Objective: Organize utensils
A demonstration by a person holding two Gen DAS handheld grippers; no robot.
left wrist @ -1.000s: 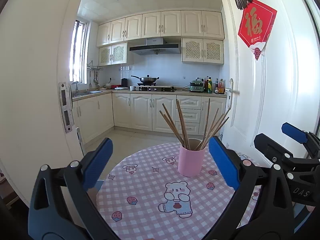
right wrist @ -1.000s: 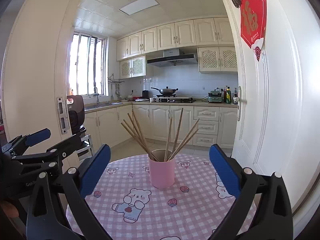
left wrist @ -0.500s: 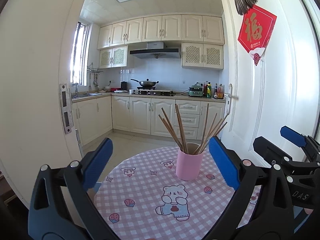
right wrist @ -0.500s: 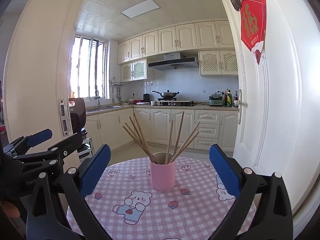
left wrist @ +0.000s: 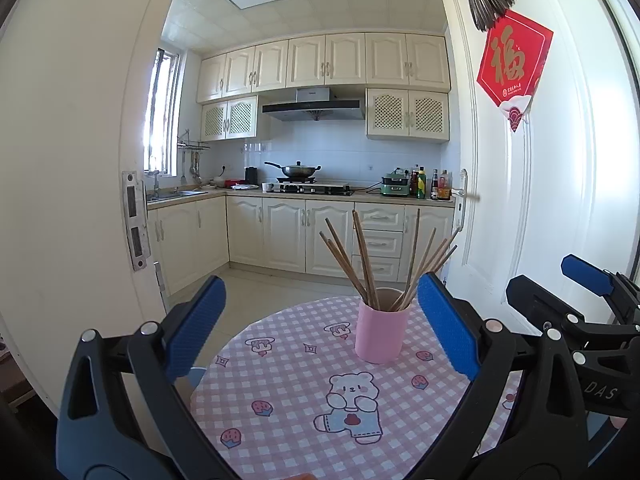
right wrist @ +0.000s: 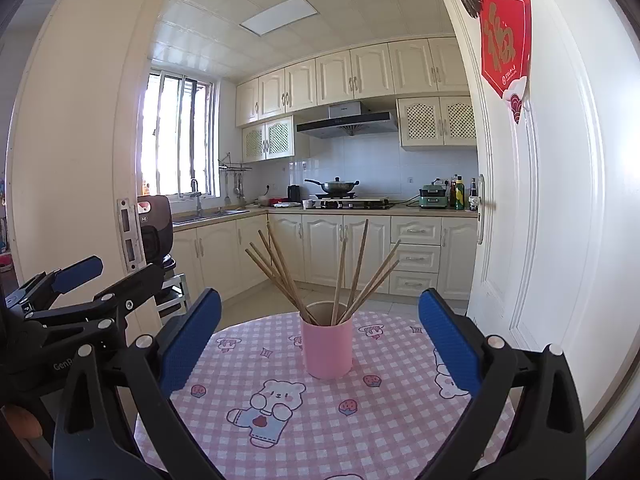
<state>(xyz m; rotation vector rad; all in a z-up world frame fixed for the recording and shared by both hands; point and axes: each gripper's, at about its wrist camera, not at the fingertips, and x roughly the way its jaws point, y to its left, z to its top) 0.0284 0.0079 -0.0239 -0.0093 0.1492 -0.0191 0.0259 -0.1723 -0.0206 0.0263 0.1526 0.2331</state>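
Note:
A pink cup [left wrist: 382, 334] [right wrist: 327, 346] stands upright on a round table with a pink checked cloth [left wrist: 288, 400] [right wrist: 320, 420]. Several wooden chopsticks [left wrist: 364, 264] [right wrist: 344, 276] fan out of it. My left gripper [left wrist: 320, 330] hangs open in front of the table, its blue pads wide apart, and the cup sits ahead, just inside the right pad. My right gripper [right wrist: 320, 340] is open too, with the cup centred between its pads but farther away. Neither holds anything. Each gripper shows at the edge of the other's view.
An open white door [left wrist: 540, 200] with a red paper sign [left wrist: 512, 60] stands right of the table. A white door frame [left wrist: 80, 160] rises at the left. Beyond is a kitchen with cream cabinets [right wrist: 360, 248], a stove and a wok [right wrist: 336, 187].
Both views have tilted slightly, so the cup and table sit a little lower in frame. The cup and chopsticks stay put and both grippers stay open.

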